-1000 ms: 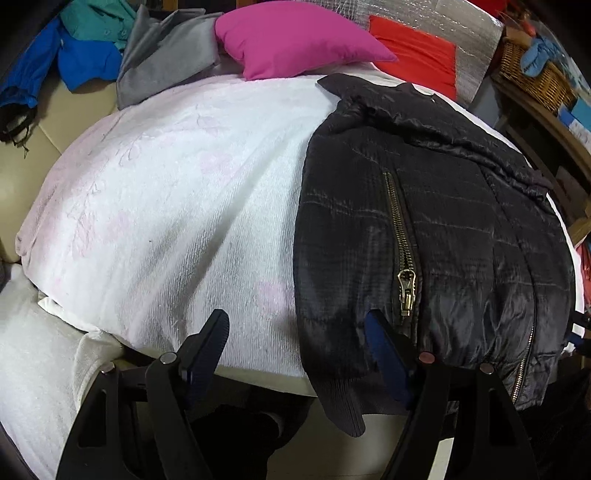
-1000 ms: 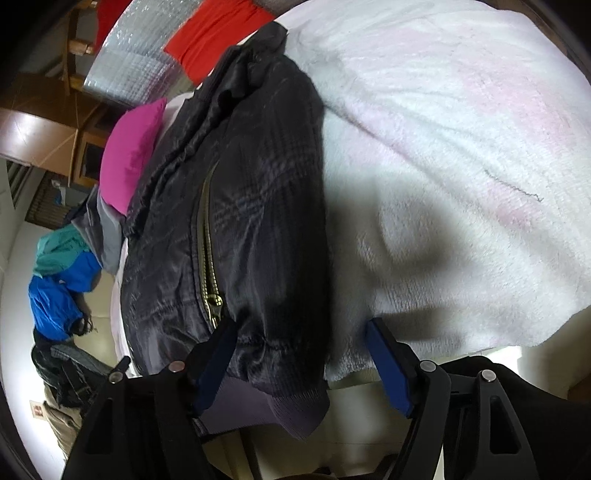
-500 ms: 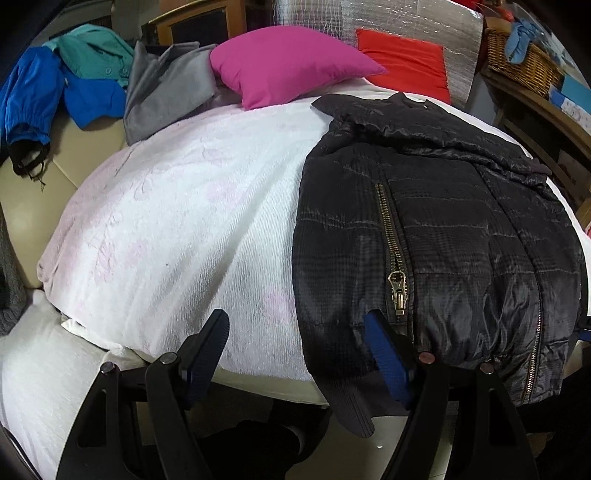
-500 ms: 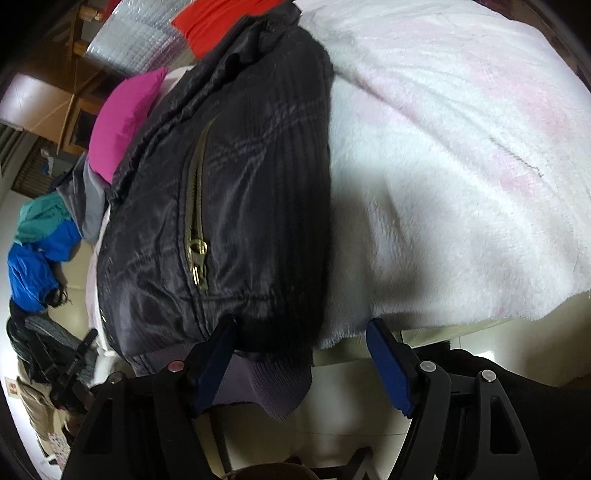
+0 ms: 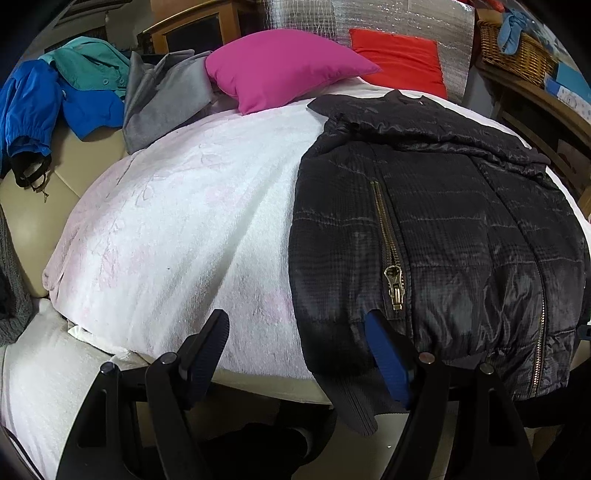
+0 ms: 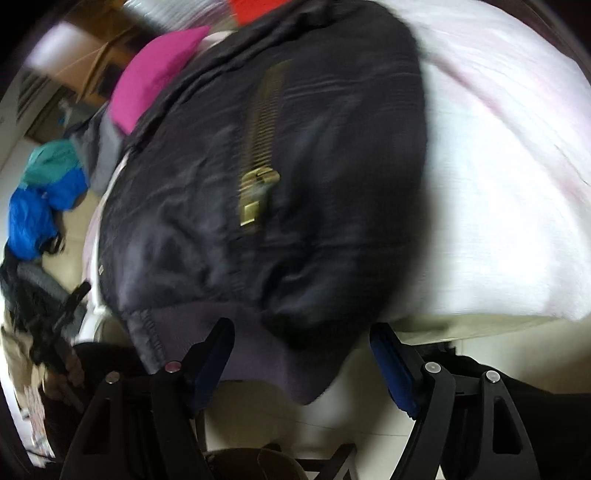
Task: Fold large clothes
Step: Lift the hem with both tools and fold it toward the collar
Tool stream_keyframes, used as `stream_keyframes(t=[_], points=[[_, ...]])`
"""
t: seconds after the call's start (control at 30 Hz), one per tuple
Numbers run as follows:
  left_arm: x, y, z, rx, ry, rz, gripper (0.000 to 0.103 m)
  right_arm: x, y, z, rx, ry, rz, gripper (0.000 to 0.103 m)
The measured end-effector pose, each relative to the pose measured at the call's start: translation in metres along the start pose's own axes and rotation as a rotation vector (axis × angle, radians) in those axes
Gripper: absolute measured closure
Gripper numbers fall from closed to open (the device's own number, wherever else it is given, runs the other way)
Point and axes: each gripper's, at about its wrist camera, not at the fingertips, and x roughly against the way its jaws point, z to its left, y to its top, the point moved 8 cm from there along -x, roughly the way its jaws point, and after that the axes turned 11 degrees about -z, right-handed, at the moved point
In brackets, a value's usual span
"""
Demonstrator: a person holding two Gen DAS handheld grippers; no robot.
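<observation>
A black quilted jacket (image 5: 436, 236) is seen laid flat on a white towel (image 5: 184, 229) that covers the bed, on the right part of the towel in the left wrist view, with its collar toward the pillows and its ribbed hem hanging over the near edge. A brass zipper (image 5: 388, 243) is seen running down the front, its pull (image 5: 396, 290) lying near the hem; a second zipper is visible further right. The left gripper (image 5: 299, 354) is held at the near edge with its jaws spread; its right finger (image 5: 388, 362) lies against or just under the hem at the jacket's left corner, and contact cannot be confirmed; nothing is pinched. The right wrist view is blurred by motion. There the right gripper (image 6: 301, 363) is shown with jaws spread, the jacket (image 6: 280, 177) hem (image 6: 258, 362) hanging between the fingers without being clamped; whether the left finger touches the ribbing cannot be told. Beyond the jacket, a magenta pillow (image 5: 284, 66) and a red pillow (image 5: 399, 62) are seen at the head of the bed before a silver foil sheet (image 5: 369, 14). Grey (image 5: 162, 96), teal (image 5: 88, 66) and blue (image 5: 33, 107) garments are piled at the far left. A wicker basket (image 5: 517, 55) stands on a shelf at the far right.
</observation>
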Motion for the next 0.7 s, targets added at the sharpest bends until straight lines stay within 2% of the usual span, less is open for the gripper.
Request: stream_keyframes(t=[0.07,0.17,0.27,0.37,0.5,0.53,0.6,0.67,0.7], points=[[-0.002,-0.003,-0.001,-0.004,-0.006,0.015,0.026,0.0,0.0,-0.001,0.009,-0.023,-0.006,0.024],[-0.007,-0.011,-0.005,0.008,-0.037,0.064,0.026,0.004,0.004,-0.014,-0.064,-0.019,-0.012,0.025],[-0.015,-0.026,-0.014,0.026,-0.093,0.146,0.026,0.009,0.006,-0.023,-0.111,-0.009,-0.024,0.025],[-0.023,-0.037,-0.019,0.061,-0.14,0.217,0.026,0.005,0.0,-0.022,-0.085,-0.031,-0.005,0.025],[-0.028,-0.044,-0.021,0.097,-0.172,0.253,0.026,-0.001,-0.005,-0.012,-0.037,-0.056,-0.01,0.025],[-0.029,-0.045,-0.021,0.099,-0.175,0.253,0.026,-0.001,-0.005,-0.007,-0.018,-0.055,-0.018,0.03],[-0.028,-0.045,-0.02,0.095,-0.175,0.239,0.027,0.006,-0.003,-0.002,0.032,-0.069,-0.049,0.051],[-0.024,-0.044,-0.024,0.083,-0.197,0.222,0.041,0.013,0.001,0.001,0.034,-0.054,-0.094,0.059],[-0.024,-0.043,-0.026,0.073,-0.188,0.214,0.041,0.016,0.002,0.003,0.026,-0.043,-0.104,0.059]])
